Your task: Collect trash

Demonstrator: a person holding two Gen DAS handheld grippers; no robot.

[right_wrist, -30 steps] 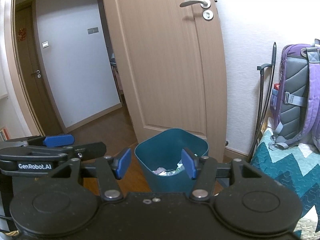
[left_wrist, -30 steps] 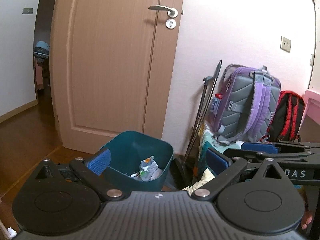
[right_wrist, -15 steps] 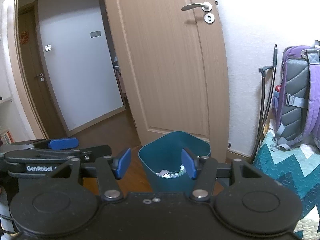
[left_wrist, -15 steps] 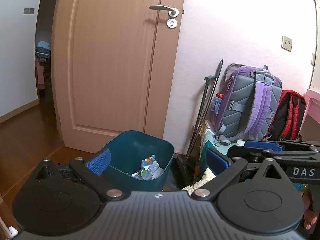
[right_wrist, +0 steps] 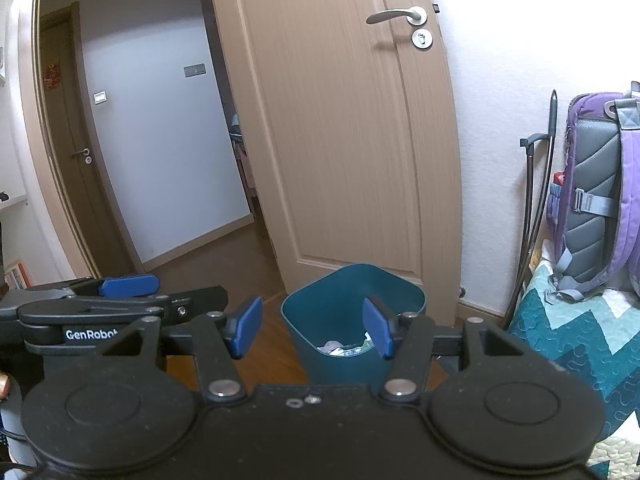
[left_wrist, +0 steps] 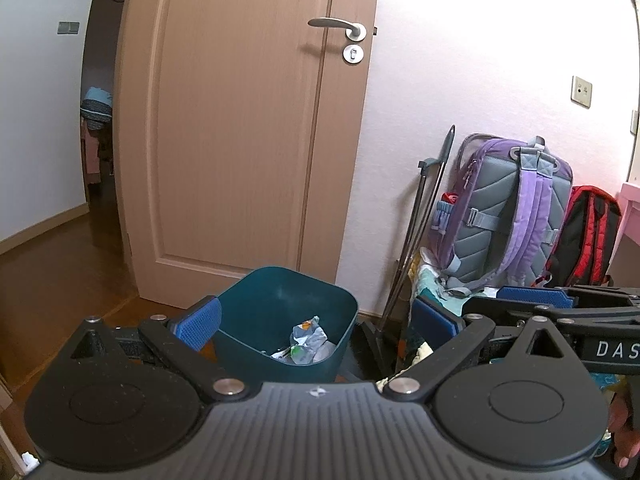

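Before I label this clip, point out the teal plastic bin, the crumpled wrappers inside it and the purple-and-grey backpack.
Teal plastic bin [left_wrist: 336, 300], left wrist view, far inner wall.
Crumpled wrappers [left_wrist: 308, 338], left wrist view, top of the heap.
Purple-and-grey backpack [left_wrist: 500, 196], left wrist view, grey back panel.

Two fisheye views look forward and slightly down from side-by-side wrists, both near the dark teal plastic waste bin [left_wrist: 285, 320] [right_wrist: 352, 308] standing before a tan wooden door [left_wrist: 248, 120] [right_wrist: 340, 120], shared by both.
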